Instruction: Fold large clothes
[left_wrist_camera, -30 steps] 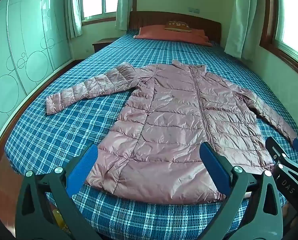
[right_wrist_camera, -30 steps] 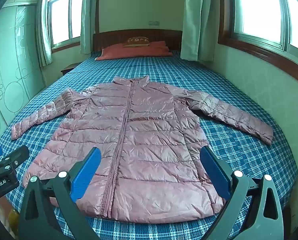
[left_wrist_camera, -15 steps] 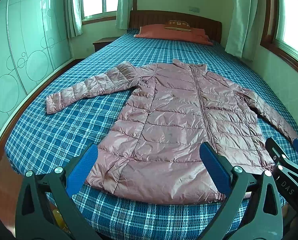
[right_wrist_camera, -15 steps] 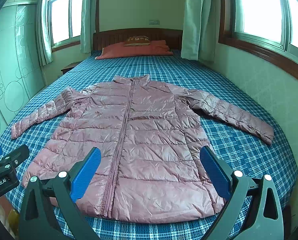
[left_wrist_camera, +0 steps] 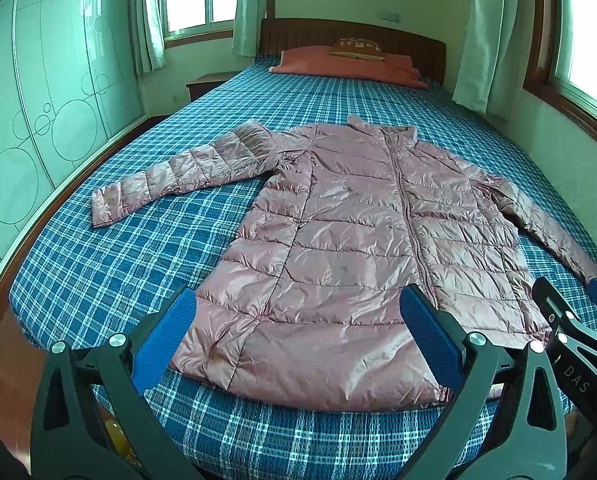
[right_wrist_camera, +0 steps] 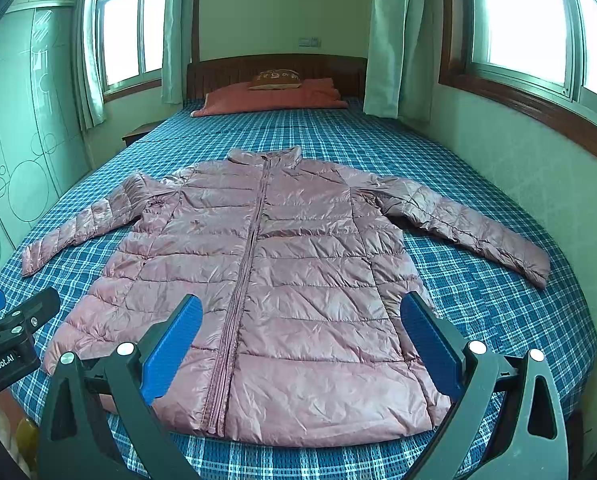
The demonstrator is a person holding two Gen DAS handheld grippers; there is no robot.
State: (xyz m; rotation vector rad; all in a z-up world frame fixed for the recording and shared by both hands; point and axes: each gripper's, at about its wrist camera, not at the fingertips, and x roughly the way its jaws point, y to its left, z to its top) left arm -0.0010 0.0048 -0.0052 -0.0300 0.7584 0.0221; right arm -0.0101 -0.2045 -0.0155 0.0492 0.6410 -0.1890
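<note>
Pink puffer jacket [right_wrist_camera: 282,280] spread flat, front up, on the plaid bed [right_wrist_camera: 498,320].
Left gripper [left_wrist_camera: 298,336] and right gripper [right_wrist_camera: 300,336] hover wide, empty; best pinch a sleeve cuff first, folding inward smoothly.

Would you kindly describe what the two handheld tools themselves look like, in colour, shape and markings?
Both match: the left tool and right tool have black angular frames, silver round bolts and ribbed blue fingers. Seen from the other camera, the left body reads "GenRobot.AI", the right one "DAS". No cables or sleeves show.

Both claws [left_wrist_camera: 296,336] [right_wrist_camera: 300,338] wide apart, unladen.
</note>
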